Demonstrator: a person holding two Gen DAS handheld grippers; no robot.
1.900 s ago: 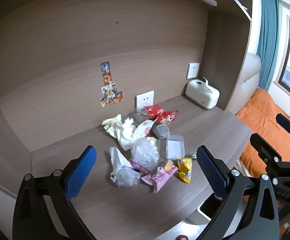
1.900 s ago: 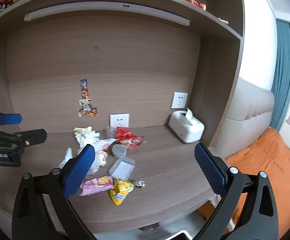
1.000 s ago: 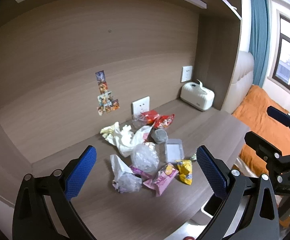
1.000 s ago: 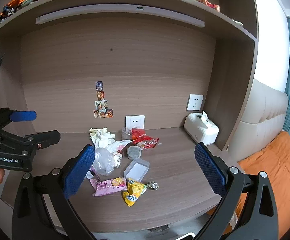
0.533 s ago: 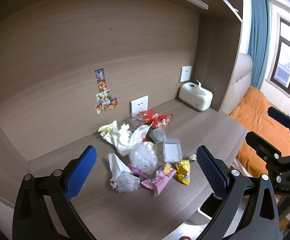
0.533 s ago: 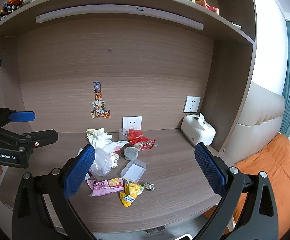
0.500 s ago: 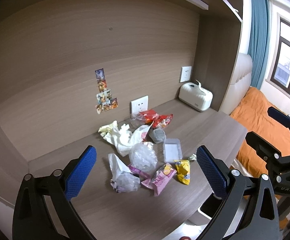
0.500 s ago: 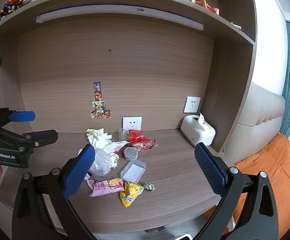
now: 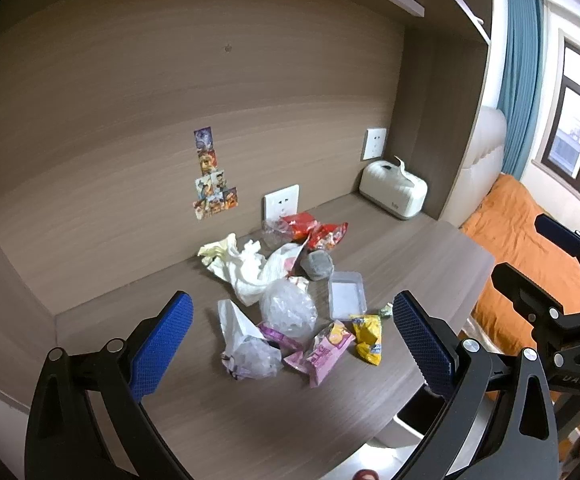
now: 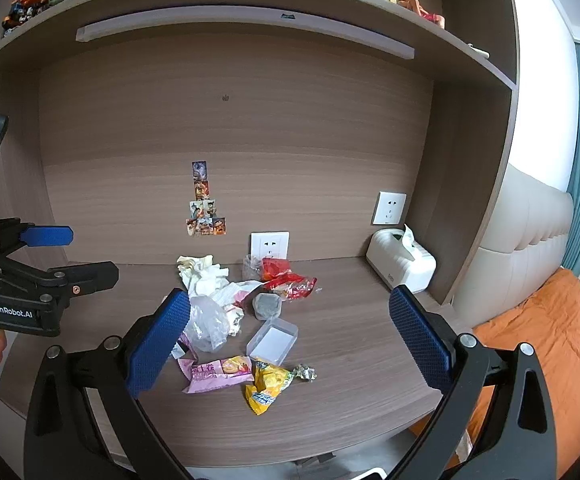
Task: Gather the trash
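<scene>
Jaws of both the left gripper (image 9: 290,328) and right gripper (image 10: 290,330) stood apart, empty.
The trash pile (image 9: 290,288) lay beyond them on the desk (image 9: 410,256); a tissue box (image 9: 393,190) sat far right.

Pink wrapper (image 10: 215,374); yellow wrapper (image 10: 267,386); red wrapper (image 10: 290,280); white tissues (image 10: 203,276)

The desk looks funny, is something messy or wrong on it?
Yes. A heap of trash sits in the middle of the desk: crumpled tissues, a red wrapper, a pink wrapper, a yellow wrapper and an empty plastic tray. Nothing looks spilled or broken.
</scene>
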